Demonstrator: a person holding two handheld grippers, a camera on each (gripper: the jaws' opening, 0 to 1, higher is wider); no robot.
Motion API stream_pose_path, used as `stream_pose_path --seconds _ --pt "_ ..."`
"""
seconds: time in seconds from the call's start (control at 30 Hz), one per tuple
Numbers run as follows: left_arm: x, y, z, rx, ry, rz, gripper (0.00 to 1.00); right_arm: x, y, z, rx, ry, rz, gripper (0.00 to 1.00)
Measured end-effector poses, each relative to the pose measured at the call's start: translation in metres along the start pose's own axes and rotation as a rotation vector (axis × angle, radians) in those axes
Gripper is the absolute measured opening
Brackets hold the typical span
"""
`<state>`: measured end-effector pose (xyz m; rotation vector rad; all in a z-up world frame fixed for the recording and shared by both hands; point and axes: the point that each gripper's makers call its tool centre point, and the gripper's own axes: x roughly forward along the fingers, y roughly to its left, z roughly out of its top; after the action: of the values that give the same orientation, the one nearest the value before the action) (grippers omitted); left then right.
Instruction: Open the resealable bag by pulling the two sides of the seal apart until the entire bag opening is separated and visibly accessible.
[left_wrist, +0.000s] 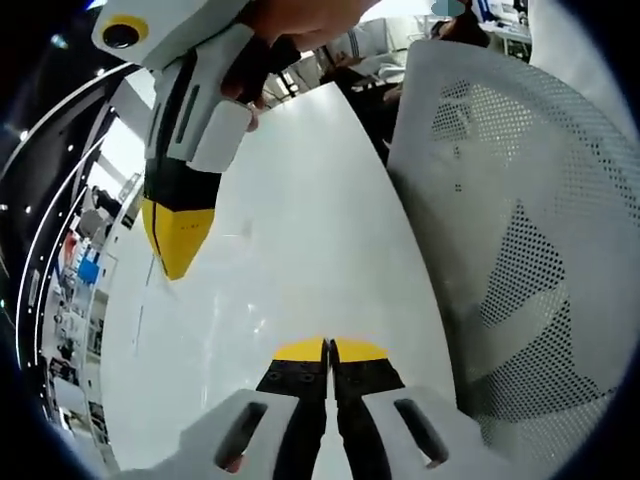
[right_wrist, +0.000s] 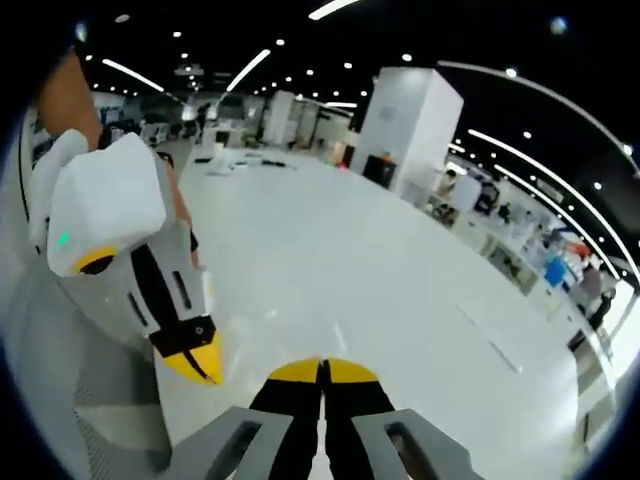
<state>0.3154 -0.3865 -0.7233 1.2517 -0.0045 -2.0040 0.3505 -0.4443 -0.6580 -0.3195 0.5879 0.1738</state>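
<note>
My left gripper (left_wrist: 330, 347) rises from the bottom of the left gripper view, its yellow-tipped jaws pressed together with nothing visible between them. My right gripper (left_wrist: 178, 262) hangs in from the upper left, held by a hand (left_wrist: 300, 18), its yellow tip closed to a point just above the white table (left_wrist: 300, 200). In the right gripper view my right gripper (right_wrist: 322, 368) is shut, and my left gripper (right_wrist: 205, 368) stands to its left, also shut. Faint thin lines (right_wrist: 490, 340) lie on the table; I cannot tell whether they are a clear bag.
A white perforated chair back (left_wrist: 520, 230) stands close along the table's right edge and shows as grey mesh (right_wrist: 90, 400) at lower left. Seated people (left_wrist: 350, 55) are beyond the table's far end. Desks and shelves (right_wrist: 560, 270) line the hall.
</note>
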Motion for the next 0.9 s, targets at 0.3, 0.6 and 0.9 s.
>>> stream_pose_path --seconds 0.3,0.6,0.9 --pt "-0.004 0.015 0.0 0.023 -0.007 0.054 0.05 0.007 0.004 -0.007 -0.012 0.028 0.015 0.0" --pt "-0.013 0.027 0.004 -0.07 -0.045 0.102 0.19 0.012 -0.001 -0.013 -0.024 0.047 0.011 0.0" --pt "-0.02 0.029 0.004 -0.12 -0.07 0.111 0.23 0.015 -0.002 -0.018 -0.035 0.056 0.009 0.0"
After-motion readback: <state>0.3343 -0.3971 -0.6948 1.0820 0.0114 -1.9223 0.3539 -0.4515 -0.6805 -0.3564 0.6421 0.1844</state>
